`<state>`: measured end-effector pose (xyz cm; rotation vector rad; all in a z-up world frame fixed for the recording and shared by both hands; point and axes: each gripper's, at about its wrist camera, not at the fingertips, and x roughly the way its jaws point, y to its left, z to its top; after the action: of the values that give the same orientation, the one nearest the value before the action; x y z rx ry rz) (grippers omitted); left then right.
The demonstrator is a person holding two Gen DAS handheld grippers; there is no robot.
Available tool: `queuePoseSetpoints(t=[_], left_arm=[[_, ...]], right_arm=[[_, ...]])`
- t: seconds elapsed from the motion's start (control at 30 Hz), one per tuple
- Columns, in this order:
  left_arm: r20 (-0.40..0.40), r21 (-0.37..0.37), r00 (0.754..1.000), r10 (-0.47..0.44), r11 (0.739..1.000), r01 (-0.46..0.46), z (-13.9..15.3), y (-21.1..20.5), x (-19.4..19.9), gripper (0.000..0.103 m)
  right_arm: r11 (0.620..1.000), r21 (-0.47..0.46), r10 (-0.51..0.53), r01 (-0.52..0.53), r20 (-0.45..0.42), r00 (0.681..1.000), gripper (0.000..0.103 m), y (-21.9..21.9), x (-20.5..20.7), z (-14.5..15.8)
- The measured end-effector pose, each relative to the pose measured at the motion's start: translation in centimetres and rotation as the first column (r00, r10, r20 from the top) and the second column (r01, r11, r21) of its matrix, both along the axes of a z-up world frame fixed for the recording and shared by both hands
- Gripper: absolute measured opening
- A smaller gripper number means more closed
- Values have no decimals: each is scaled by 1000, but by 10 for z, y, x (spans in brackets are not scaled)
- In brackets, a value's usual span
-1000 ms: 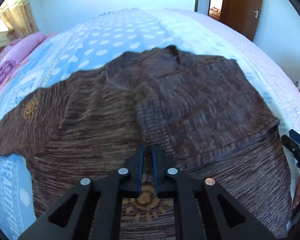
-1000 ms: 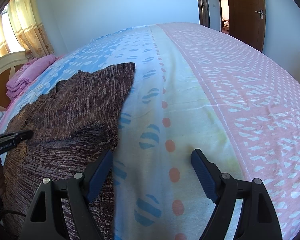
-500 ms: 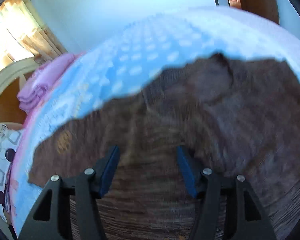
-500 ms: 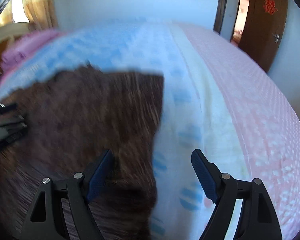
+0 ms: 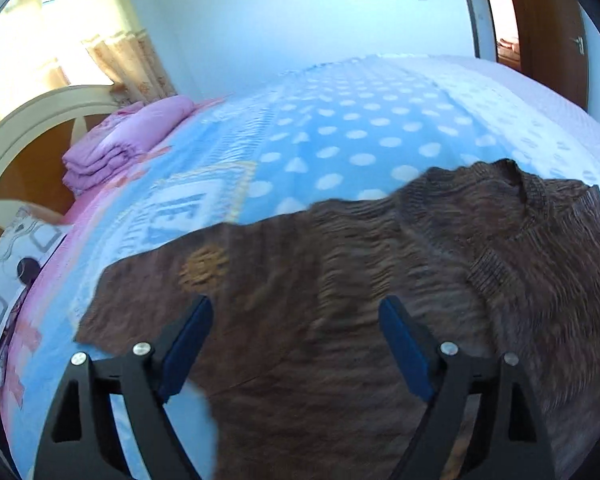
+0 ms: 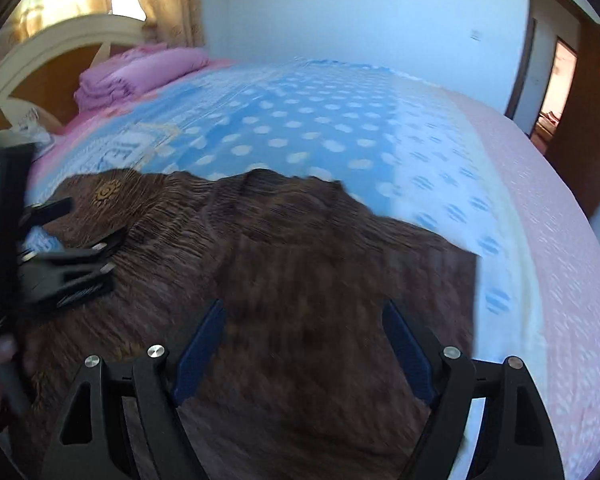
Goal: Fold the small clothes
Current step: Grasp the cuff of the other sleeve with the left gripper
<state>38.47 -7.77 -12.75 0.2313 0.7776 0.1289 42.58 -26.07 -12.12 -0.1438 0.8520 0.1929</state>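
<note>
A brown knitted sweater (image 5: 380,280) lies spread on the bed, its right sleeve folded across the chest and its left sleeve with an orange motif (image 5: 202,266) stretched out to the left. My left gripper (image 5: 296,332) hovers over the left sleeve and body; its jaws are opening and nothing is between them. My right gripper (image 6: 304,336) stands open above the sweater (image 6: 300,248) near its right side, holding nothing. The left gripper (image 6: 76,248) shows at the left edge of the right wrist view, over the left sleeve.
The bed (image 5: 340,128) has a blue dotted blanket with a pink part (image 6: 560,240) on the right. A folded pink quilt (image 5: 120,148) lies by the cream headboard (image 5: 28,120). A wooden door (image 5: 548,28) stands at the far right.
My left gripper let go of the folded sleeve, opened wide and swung left toward the outstretched sleeve. My right gripper, open throughout, moved left from the bare blanket to above the sweater.
</note>
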Motion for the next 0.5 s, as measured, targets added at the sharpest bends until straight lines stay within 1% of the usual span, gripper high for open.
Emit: queuePoseSetpoints(t=[0.03,0.07,0.1,0.13,0.17,0.2,0.23,0.3,0.33,0.37,0.4,0.5], left_arm=[[3,-15,1000,9,1000,-9,2,11,-7,91],[3,-26,1000,14,1000,-14,2,19,-11,92],[1,-37,1000,24,999,-24,2,29,-16,92],[-9,-43,999,41,998,-42,1,43,-20,92],[-18,-43,998,52,998,-53,-1,50,-21,92],[-29,-44,997,67,997,-68,-3,62,-21,92],[-33,-38,996,81,996,-82,-5,71,-22,92],[-36,-19,990,138,990,-139,-9,98,-22,92],[-38,-23,986,159,987,-160,-11,112,-21,92],[-41,-25,983,178,984,-179,-12,123,-21,92],[-39,-23,977,208,978,-209,-13,140,-20,92],[-21,-2,959,284,959,-284,-16,181,-17,92]], right_arm=[[1000,-6,6,-6,-12,1000,81,10,10,-5],[999,-38,9,-10,-17,1000,81,20,21,-13],[993,-115,0,-3,-28,1000,81,34,37,-26],[989,-149,-10,3,-41,999,81,43,46,-35],[981,-195,-17,4,-66,998,81,53,62,-52],[978,-206,-24,11,-62,998,81,54,69,-58],[983,-183,-26,21,-27,999,82,53,70,-55],[986,-162,-54,50,-20,998,82,50,81,-49],[989,-132,-62,59,-20,998,82,48,80,-46],[995,-78,-64,63,-17,998,82,44,78,-41],[998,-20,-55,54,-16,998,82,39,70,-35],[998,49,-28,30,-25,999,82,30,41,-22]])
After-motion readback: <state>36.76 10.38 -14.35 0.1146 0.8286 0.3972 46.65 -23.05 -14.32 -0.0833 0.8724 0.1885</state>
